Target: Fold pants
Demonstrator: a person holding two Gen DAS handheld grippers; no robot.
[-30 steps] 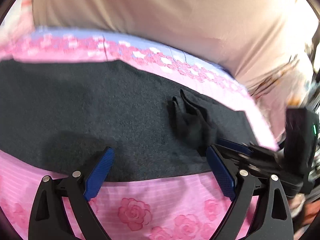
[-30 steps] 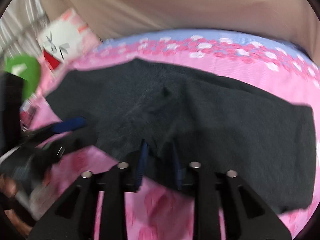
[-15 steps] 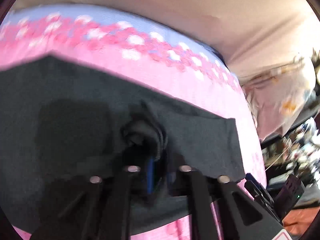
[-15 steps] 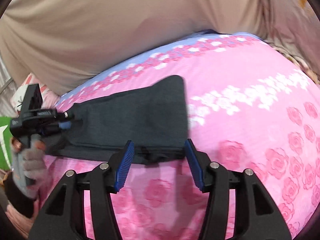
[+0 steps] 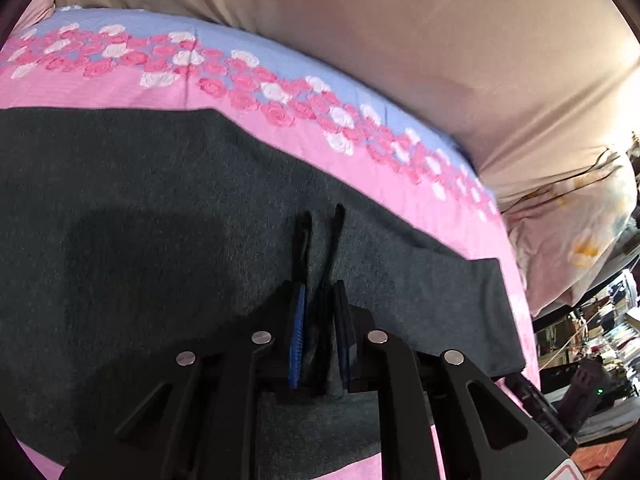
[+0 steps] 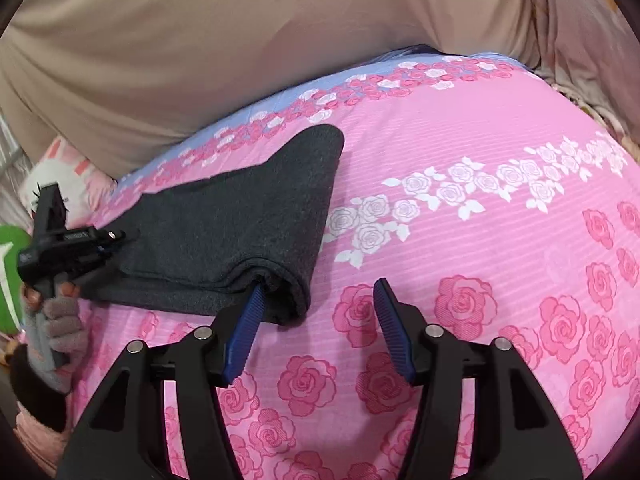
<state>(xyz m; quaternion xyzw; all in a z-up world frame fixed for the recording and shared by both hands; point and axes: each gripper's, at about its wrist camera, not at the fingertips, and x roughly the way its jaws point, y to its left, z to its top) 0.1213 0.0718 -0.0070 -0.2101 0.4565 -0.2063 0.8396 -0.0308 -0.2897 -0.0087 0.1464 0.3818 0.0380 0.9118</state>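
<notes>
The dark grey pants (image 5: 160, 208) lie flat and folded lengthwise on the pink rose bedsheet (image 5: 100, 92). My left gripper (image 5: 320, 292) is shut on a pinch of the pants' cloth near their near edge. In the right wrist view the pants (image 6: 240, 208) stretch away to the left, and their folded end lies just in front of me. My right gripper (image 6: 320, 292) is open; its left finger (image 6: 244, 320) touches the rolled fold end, its right finger (image 6: 394, 328) is over bare sheet. The left gripper (image 6: 116, 236) shows there too, at the pants' far left end.
A beige cover (image 6: 200, 40) rises behind the bed. The sheet (image 6: 480, 240) spreads wide to the right of the pants. A pillow and a green object (image 6: 12, 272) lie at far left. A cluttered room (image 5: 600, 340) lies beyond the bed's right edge in the left wrist view.
My left gripper went from open to shut on the pants' cloth. My right gripper let go of the cloth, opened, and moved to the folded end of the pants.
</notes>
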